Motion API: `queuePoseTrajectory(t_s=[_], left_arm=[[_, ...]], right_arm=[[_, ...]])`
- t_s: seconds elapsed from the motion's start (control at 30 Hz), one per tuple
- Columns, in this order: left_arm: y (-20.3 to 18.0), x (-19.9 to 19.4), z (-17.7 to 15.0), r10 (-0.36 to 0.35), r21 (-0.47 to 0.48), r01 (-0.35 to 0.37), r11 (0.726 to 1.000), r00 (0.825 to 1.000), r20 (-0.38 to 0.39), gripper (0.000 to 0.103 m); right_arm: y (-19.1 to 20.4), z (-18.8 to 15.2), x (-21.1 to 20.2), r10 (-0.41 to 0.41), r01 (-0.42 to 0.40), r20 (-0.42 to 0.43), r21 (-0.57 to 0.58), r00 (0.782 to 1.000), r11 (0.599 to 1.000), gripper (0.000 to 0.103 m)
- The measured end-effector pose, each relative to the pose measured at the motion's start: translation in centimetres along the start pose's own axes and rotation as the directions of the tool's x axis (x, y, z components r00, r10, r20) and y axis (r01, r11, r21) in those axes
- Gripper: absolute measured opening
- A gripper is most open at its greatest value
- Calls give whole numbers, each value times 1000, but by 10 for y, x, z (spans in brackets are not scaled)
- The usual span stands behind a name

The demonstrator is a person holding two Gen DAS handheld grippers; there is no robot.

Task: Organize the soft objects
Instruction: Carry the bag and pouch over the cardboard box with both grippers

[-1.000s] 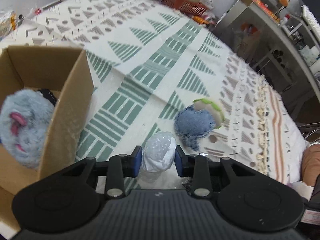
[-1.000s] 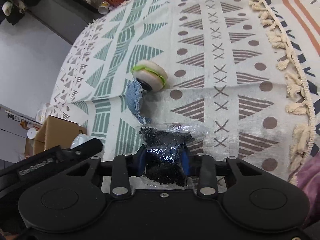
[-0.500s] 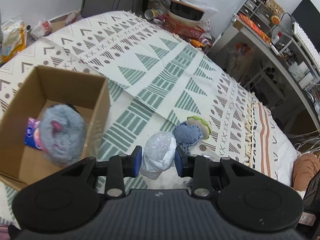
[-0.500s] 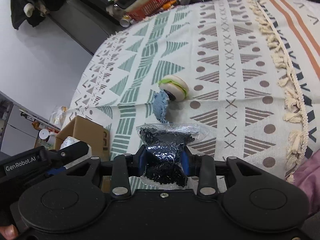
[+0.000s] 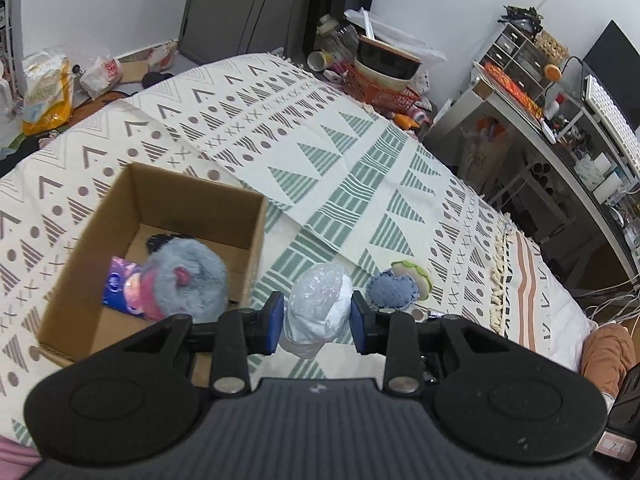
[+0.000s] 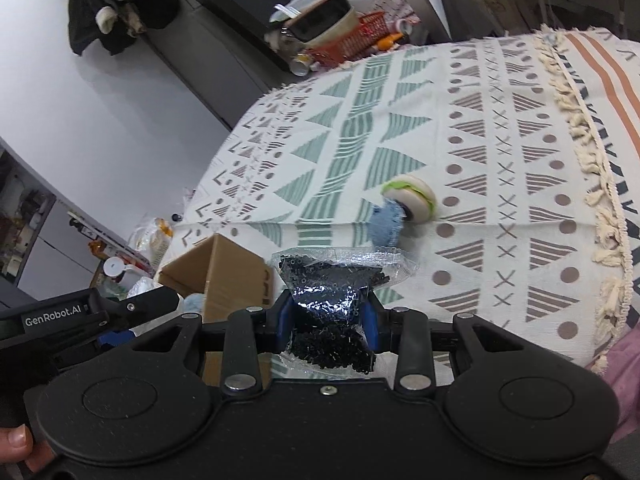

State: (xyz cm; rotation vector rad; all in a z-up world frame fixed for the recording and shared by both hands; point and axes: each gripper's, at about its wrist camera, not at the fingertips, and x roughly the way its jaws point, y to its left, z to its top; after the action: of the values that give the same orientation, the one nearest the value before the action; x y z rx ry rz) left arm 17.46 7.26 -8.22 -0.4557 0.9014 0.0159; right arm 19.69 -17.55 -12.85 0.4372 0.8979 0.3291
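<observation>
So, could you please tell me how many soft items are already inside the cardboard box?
3 visible in the cardboard box: a grey-and-pink plush, a purple packet at its left, and a dark item behind the plush. More may be hidden underneath.

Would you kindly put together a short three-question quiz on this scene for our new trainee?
1. True or false: the left tongs hold a white plastic-wrapped bundle.
2. What do the right tongs grip? A) a bag of black beads B) a grey plush C) a blue cloth
3. Fill in: the grey plush lies inside the ______.

Key:
1. True.
2. A, the bag of black beads.
3. Cardboard box; the blue cloth and burger toy lie outside it on the patterned blanket.
</observation>
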Motion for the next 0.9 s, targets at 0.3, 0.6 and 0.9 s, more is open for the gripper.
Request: queuePoseTrajectory(t_s=[0.3, 0.6, 0.9], left_arm=[[34, -15, 6, 11, -79, -12, 997, 1000, -7, 33], [74, -11, 8, 64, -121, -66, 991, 998, -19, 33], [113, 0, 5, 136, -180, -141, 973, 990, -42, 33]], right_arm=[[30, 3, 1, 42, -42, 14, -40, 999, 998, 35], [54, 0, 16, 70, -71, -12, -77, 997, 995, 35], [84, -6, 33, 120, -125, -50, -121, 992, 985, 35]])
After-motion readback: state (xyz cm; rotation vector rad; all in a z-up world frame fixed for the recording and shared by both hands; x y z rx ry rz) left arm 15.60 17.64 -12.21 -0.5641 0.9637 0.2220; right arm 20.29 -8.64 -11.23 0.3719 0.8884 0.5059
